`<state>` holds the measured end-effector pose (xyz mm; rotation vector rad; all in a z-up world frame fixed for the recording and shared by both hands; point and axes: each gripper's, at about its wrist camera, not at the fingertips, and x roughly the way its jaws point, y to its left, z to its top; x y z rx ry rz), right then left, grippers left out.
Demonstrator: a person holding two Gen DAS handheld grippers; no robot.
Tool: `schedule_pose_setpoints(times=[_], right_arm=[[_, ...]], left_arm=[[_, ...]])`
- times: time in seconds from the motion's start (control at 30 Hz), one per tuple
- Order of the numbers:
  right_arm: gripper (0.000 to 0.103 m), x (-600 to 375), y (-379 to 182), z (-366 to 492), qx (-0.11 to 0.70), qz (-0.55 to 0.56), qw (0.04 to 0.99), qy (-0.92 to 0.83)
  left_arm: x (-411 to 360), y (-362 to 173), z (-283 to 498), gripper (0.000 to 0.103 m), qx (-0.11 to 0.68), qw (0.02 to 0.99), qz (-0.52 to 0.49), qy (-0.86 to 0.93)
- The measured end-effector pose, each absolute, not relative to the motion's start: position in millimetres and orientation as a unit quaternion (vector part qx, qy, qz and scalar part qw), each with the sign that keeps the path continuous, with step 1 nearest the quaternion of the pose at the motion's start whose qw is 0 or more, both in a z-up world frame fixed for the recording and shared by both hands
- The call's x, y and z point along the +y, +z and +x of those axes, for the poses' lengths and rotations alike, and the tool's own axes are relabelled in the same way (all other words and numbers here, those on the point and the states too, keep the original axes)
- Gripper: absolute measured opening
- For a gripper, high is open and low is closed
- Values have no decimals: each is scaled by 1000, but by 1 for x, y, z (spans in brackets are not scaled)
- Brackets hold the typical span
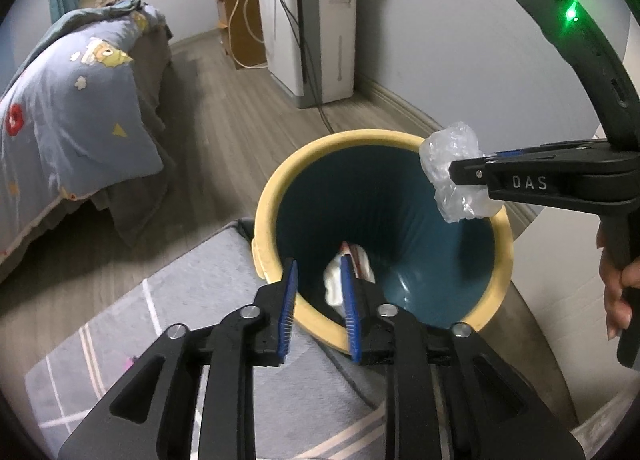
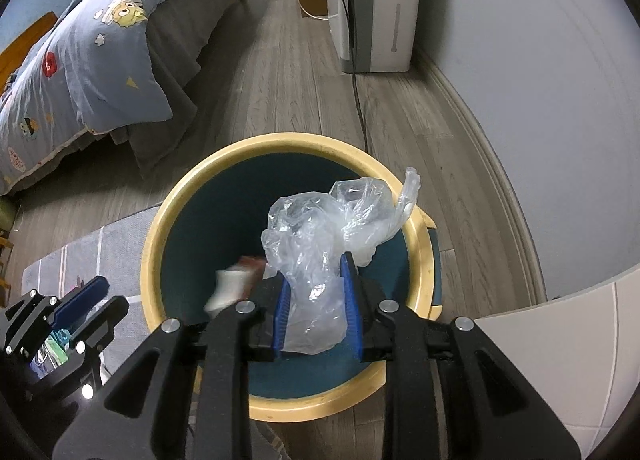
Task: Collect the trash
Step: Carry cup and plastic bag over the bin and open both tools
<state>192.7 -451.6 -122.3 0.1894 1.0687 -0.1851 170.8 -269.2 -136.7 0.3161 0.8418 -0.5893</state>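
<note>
A round bin (image 1: 360,137) with a yellow rim and a teal inside stands on the floor. My left gripper (image 1: 319,260) hangs over its near rim, open, with nothing between the blue pads. Down in the bin lies a white and red piece of trash (image 1: 334,280), blurred in the right wrist view (image 2: 230,286). My right gripper (image 2: 314,272) is shut on a crumpled clear plastic bag (image 2: 320,236), held above the bin (image 2: 280,139). In the left wrist view the right gripper (image 1: 454,173) reaches in from the right with the bag (image 1: 452,171) over the far rim. The left gripper (image 2: 108,296) shows at lower left.
A bed with a blue cartoon quilt (image 1: 72,107) stands to the left. A white appliance (image 1: 320,27) with cables stands against the far wall, and one cable (image 2: 360,99) runs along the floor toward the bin. A grey rug (image 1: 180,320) lies under the bin's near side. A person's hand (image 1: 616,288) holds the right gripper's handle.
</note>
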Motion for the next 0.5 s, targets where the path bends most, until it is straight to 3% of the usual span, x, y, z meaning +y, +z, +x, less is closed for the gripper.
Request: schedule_pose_setpoints(times=[0.3, 0.5], right_arm=[[62, -445, -109, 190, 496, 83, 860, -91], [83, -439, -92, 188, 487, 86, 864, -95]], left_arm=[[-253, -128, 165, 69, 393, 871, 143, -257], [-242, -115, 161, 81, 382, 881, 141, -240]])
